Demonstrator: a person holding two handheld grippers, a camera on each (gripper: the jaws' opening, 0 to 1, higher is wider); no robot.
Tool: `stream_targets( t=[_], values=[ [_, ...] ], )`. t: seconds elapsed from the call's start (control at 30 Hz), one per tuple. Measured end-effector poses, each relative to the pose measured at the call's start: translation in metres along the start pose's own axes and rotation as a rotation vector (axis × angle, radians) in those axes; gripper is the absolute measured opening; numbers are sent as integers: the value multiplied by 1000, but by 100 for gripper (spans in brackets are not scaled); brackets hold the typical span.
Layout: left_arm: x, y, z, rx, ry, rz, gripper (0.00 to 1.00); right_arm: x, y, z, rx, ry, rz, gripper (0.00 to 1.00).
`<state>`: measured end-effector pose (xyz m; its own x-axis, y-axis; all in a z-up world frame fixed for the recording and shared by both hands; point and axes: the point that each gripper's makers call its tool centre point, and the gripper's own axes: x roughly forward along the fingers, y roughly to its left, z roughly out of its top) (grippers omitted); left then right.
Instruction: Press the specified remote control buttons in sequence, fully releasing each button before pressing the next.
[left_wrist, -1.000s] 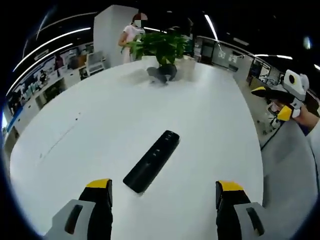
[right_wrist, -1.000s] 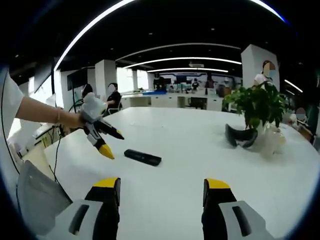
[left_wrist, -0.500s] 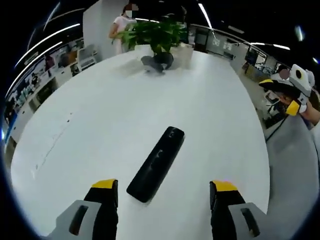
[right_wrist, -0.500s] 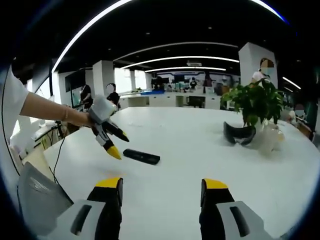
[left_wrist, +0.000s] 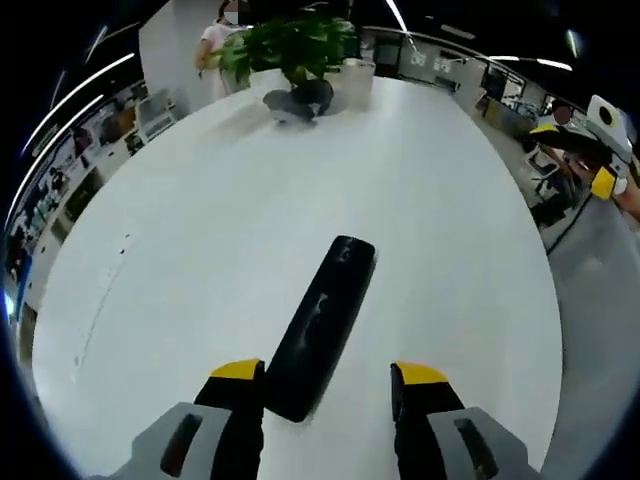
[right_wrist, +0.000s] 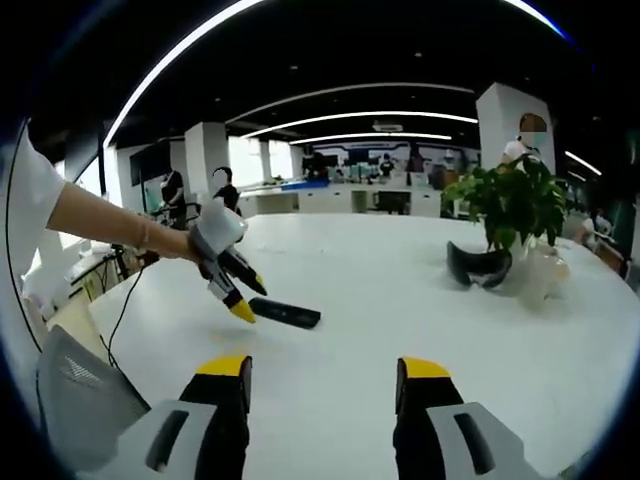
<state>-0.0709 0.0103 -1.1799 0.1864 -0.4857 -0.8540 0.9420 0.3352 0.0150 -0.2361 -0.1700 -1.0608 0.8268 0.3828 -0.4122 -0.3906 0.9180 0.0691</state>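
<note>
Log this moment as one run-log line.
left gripper: open, jaws straddling near end of remote | right gripper: open, hanging back over the table | no button pressed yet

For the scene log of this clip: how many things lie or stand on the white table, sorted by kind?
Remote control: 1
Potted plant: 1
Dark headset-like item by the plant: 1
Pale container beside the plant: 1
Total: 4

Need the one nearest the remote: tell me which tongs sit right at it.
The left tongs, open, straddle the near end of the black remote; the right tongs, also open, hang well back over bare white table.
</note>
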Motion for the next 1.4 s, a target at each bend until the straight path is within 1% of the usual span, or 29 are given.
stream_targets(
  t=[0.07, 0.1, 0.2, 0.3, 0.43, 0.47, 0.53, 0.67, 0.7, 0.73, 0.77, 0.8, 0.83, 0.87, 1.0, 1.13, 1.4],
  values=[
    [2, -1, 0, -14, 7, -15, 50, 0, 0, 0, -1, 0, 1, 56],
    [4, -1, 0, -5, 13, -18, 50, 0, 0, 0, -1, 0, 2, 55],
    [6, 0, -4, 28, 37, -17, 48, 1, 0, -1, 2, 1, 3, 55],
    [7, 1, -4, 70, 45, -22, 48, 1, -1, -1, 2, 1, -4, 56],
    [9, 4, -10, 125, 83, -22, 45, 1, 0, -1, 5, 3, 2, 55],
    [11, 4, -6, 114, 62, -33, 44, 1, 0, -1, 4, 4, 1, 55],
    [12, 7, -5, 120, 60, -35, 40, 1, -1, -1, 4, 5, 1, 54],
    [13, 5, -2, 126, 50, -47, 36, 1, -2, -1, 8, 4, -3, 54],
    [13, 5, -2, 128, 48, -48, 34, 1, -2, -1, 11, 3, -5, 54],
    [13, 4, -2, 133, 49, -48, 27, 1, -3, -1, 13, 1, -6, 54],
    [12, -2, -9, 167, 79, -83, 25, 1, -3, -1, 15, 0, -6, 54],
    [12, 2, -5, 145, 46, -43, 25, 1, -3, -1, 16, -1, -7, 54],
    [12, 1, -5, 117, 42, -34, 25, 1, -3, 0, 16, -1, -8, 54],
    [12, -1, -6, 105, 41, -41, 25, 1, -3, -1, 15, -2, -10, 54],
    [10, -11, -10, 122, 44, -68, 24, 2, -1, -1, 10, 2, 1, 52],
    [10, -16, -10, 124, 43, -71, 24, 4, 1, -1, 2, 4, 7, 52],
    [7, -34, -13, 158, 48, -88, 24, 2, 2, 1, 6, -6, 10, 51]
  ],
)
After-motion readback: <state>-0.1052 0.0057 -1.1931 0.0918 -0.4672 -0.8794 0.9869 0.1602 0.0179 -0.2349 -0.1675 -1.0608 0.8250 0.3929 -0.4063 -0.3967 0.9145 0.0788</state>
